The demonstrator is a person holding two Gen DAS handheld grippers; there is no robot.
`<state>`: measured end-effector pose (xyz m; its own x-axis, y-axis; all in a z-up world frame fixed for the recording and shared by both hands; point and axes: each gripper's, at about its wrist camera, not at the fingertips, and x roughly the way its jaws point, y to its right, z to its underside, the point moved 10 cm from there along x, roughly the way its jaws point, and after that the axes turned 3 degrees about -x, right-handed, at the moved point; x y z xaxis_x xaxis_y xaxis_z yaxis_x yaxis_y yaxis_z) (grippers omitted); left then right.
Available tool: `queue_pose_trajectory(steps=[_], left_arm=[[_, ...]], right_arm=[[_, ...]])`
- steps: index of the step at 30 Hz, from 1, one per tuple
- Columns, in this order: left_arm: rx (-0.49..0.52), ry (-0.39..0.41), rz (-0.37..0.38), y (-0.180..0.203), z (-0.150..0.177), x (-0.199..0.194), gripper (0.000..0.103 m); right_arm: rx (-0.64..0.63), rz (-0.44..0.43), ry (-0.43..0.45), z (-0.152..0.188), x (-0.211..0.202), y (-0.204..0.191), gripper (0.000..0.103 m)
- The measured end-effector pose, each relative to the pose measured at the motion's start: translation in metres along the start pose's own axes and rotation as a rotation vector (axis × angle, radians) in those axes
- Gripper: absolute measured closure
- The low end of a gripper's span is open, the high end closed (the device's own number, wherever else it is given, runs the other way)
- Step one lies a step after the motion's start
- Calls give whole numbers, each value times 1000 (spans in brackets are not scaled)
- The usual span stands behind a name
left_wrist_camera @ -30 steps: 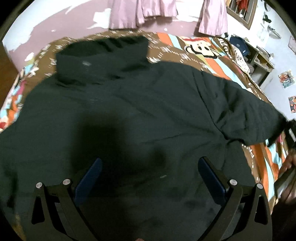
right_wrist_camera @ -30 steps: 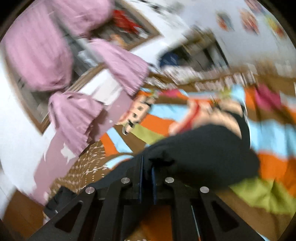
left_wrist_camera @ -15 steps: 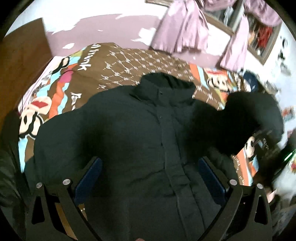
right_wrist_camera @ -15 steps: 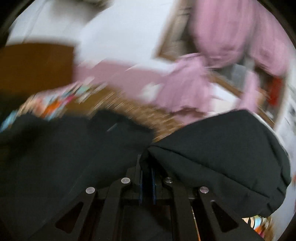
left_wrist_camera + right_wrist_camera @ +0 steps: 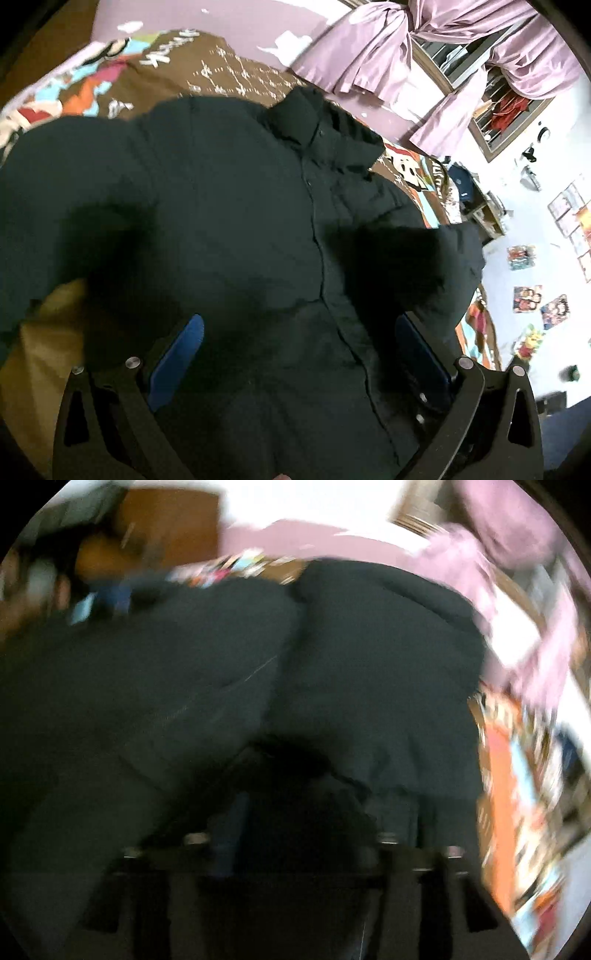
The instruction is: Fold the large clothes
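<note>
apparently patterned bedspread [image 5: 236, 79], pink curtains [image 5: 373, 55]

A home bedroom. A bed with a brown, orange and blue cartoon-print bedspread [image 5: 236, 79] fills the middle; tied-back lilac curtains [image 5: 373, 55] hang at a barred window [image 5: 506, 110]. Small posters [image 5: 526, 299] dot the white wall beside a cluttered shelf [image 5: 487, 214]; the wall paint behind the bed is patchy.

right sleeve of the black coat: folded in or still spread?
Folded in. The right sleeve lies across the black coat front, cuff near the placket, not out on the bedspread.
</note>
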<state>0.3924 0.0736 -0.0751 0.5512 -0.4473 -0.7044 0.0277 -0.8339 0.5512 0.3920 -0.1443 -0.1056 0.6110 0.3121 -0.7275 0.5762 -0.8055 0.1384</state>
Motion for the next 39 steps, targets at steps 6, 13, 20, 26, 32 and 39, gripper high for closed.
queue_pose_trajectory(steps=[6,13,20,26,32,39], left_arm=[[39,0,123,30,0,10,1],[126,-29,151,69,26,28,1],[7,-55,11,27,40,32,1],[-62,57,-174,-14,27,7,1],[-143,108,-202,-52,20,-6,1],[-154,206,-183,-83,17,-50,1]], right_arm=[[282,139,65,25,-32,75,29],[418,183,71,49,-38,117,19],[312,123,93,7,-35,74,18],[226,-70,5,-76,30,22,17],[43,-147,-137,-91,108,-56,17],[44,-93,-129,-83,157,-60,1]])
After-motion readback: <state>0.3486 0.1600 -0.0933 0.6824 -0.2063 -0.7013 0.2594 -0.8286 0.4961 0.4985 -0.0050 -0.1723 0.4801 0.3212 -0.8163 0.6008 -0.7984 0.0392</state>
